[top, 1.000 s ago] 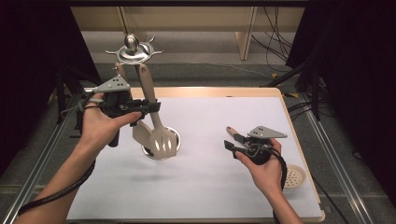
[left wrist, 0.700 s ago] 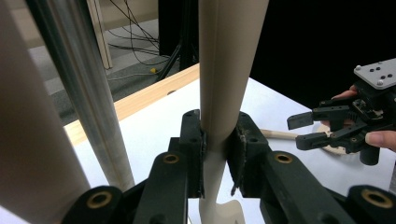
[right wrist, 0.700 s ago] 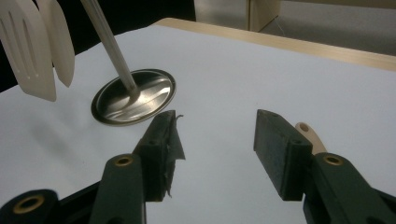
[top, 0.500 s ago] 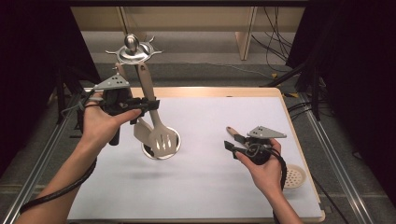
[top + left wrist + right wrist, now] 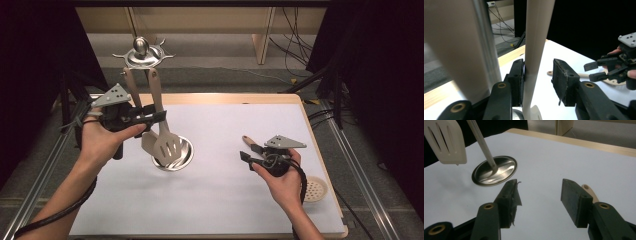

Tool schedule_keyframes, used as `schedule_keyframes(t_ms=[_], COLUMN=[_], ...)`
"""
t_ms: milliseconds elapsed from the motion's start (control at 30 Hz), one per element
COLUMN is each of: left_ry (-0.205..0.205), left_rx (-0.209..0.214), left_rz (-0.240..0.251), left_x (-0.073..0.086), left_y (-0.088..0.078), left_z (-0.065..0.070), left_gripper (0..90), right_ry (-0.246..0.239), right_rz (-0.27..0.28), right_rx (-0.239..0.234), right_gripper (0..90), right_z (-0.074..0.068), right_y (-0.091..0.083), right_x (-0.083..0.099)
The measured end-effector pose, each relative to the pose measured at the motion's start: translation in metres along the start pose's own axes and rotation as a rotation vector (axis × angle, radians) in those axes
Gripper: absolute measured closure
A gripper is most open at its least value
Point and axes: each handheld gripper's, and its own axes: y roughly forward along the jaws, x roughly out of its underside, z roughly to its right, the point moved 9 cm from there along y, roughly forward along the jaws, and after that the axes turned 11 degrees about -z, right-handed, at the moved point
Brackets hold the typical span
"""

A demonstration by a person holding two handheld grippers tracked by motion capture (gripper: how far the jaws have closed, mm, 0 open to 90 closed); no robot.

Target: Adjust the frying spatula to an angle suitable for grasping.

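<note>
Cream plastic is what matters at the left of the high view: the slotted spatula hangs from the steel utensil stand, its blade just above the stand's round base. The left gripper has just been opening its jaws, and the spatula handle is between them. In the left gripper view the handle lies against the left pad while the right pad stands clear of it, so the pinch is gone. Half a second ago those jaws were clamped tight on the handle; now the spatula appears to hang on its own, though the hook itself is too small to read. That looks like a hang-up completed, with the hand free to pull away. At the lower right of the high view the right gripper waits, fingers spread and empty, just beside a wooden utensil lying on the white mat
</note>
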Motion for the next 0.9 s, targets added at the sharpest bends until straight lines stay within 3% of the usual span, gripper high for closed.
schedule_keyframes(t_ms=[100,167,333,400,467,567,767,800,833,867,900], left_ry=[0.019,0.042,0.008,-0.016,-0.019,-0.039,-0.049,-0.052,-0.057,-0.06,-0.056], left_rx=[-0.01,-0.023,-0.064,-0.046,-0.065,-0.055,-0.043,-0.047,-0.046,-0.046,-0.051], left_rz=[0.028,0.055,0.145,0.212,0.253,0.308,0.33,0.333,0.34,0.342,0.342], left_x=[0.002,-0.001,-0.016,-0.025,-0.033,-0.043,-0.053,-0.054,-0.055,-0.056,-0.057], left_y=[-0.011,-0.017,-0.037,-0.044,-0.049,-0.055,-0.059,-0.059,-0.059,-0.059,-0.06], left_z=[-0.001,-0.003,-0.012,-0.013,-0.016,-0.016,-0.01,-0.011,-0.012,-0.012,-0.013], left_gripper=[60.8,62.5,80.1,87.4,89.2,89.4,89.4,89.5,89.5,89.5,89.4], right_ry=[0.031,-0.003,0.019,0.019,0.045,0.031,0.02,0.05,0.047,0.012,0.018], right_rz=[0.009,0.003,-0.007,-0.001,-0.003,0.009,0.006,-0.003,-0.001,0.02,0.013], right_rx=[-0.007,0.009,-0.001,-0.003,-0.01,-0.002,0.013,0.008,0.008,0.008,0.015], right_gripper=[48.1,48.0,48.1,48.1,48.1,48.1,48.1,48.0,48.1,48.0,48.0], right_z=[-0.001,0.004,0.004,0.004,0.002,0.003,0.004,0.001,0.001,0.004,0.005], right_y=[0.0,-0.002,0.0,0.0,0.0,-0.001,-0.005,-0.006,-0.006,-0.005,-0.006], right_x=[-0.001,0.0,0.002,0.003,0.003,0.002,0.002,0.004,0.004,0.003,0.003])
